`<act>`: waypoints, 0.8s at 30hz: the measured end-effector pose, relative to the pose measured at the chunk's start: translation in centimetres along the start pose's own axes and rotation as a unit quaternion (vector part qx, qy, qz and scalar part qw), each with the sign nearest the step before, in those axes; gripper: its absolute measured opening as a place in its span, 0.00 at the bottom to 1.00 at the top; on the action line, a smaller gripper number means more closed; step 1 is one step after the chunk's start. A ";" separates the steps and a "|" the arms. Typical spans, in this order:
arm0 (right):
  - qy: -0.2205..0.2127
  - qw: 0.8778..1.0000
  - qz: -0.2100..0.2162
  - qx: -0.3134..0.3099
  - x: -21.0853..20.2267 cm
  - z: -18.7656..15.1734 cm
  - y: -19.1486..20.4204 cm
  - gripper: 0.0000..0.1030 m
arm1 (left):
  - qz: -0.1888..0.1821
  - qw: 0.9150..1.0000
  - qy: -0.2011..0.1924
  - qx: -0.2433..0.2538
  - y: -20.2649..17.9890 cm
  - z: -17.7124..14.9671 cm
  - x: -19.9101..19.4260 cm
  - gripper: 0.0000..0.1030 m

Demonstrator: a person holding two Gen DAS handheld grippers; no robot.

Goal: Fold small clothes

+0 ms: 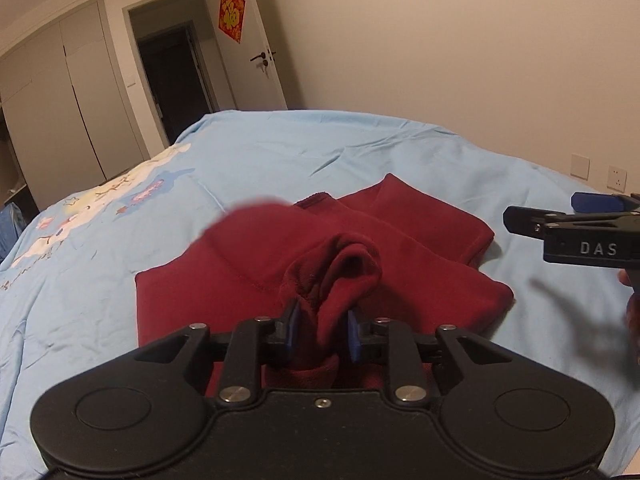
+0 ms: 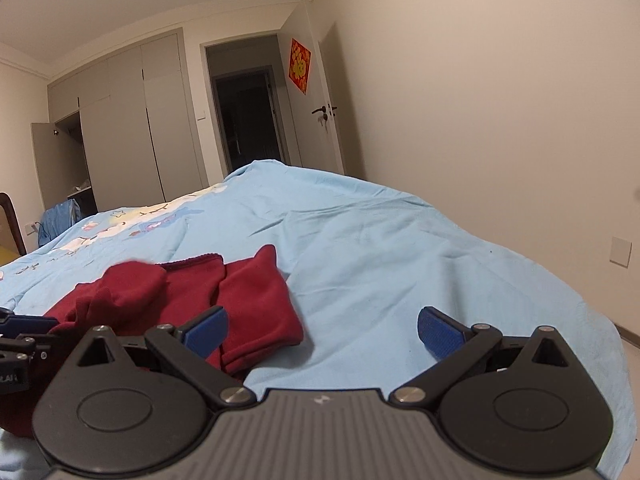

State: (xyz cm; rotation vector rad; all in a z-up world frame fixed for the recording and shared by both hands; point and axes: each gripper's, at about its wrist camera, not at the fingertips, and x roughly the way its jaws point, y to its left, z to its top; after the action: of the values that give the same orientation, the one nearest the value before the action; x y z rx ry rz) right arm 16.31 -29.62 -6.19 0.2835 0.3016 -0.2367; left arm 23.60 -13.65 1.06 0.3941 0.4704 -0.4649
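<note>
The left gripper (image 1: 320,332) has its blue pads (image 1: 293,330) pinching a bunched fold of the dark red garment (image 1: 248,264), low in the centre of the left wrist view; the gathered cloth rises between the jaws in a thick roll. Around that pinch the garment lies partly folded on the light blue bed cover (image 1: 320,148), filling the middle of the frame, with one flap reaching toward the upper centre.

The right gripper (image 2: 322,334) has its jaws spread wide and holds nothing. It hovers low in the right wrist view, above bare cover just beside the garment's near right edge.

The risk, as I judge it, lies in the thick bunch. The left jaws seem to hold several layers at once, so pulling the fold across could drag the layers underneath and undo the shape already laid. The fleece-like cloth could also slip out of a grip this bulky. With the right gripper off the cloth, nothing pins the garment, so it may slide on the soft cover.
</note>
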 end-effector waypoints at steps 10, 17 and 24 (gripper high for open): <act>0.017 0.999 0.029 0.001 -0.4 -0.8 0.8 1.00 | 0.040 0.999 -0.024 0.002 -0.5 -2.0 -4.3 0.81; 0.024 0.991 0.121 -0.046 0.9 1.4 4.3 0.99 | 0.078 0.997 -0.015 0.010 -0.1 -3.6 -4.7 0.64; 0.045 0.964 0.233 -0.123 2.5 2.9 9.5 0.64 | 0.075 0.997 -0.007 0.007 0.2 -4.3 -4.5 0.33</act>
State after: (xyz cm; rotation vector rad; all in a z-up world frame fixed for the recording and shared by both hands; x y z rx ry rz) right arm 21.93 -22.08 -2.02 0.1122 0.3424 0.2780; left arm 18.70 -10.05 -0.11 0.4362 0.4205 -0.3265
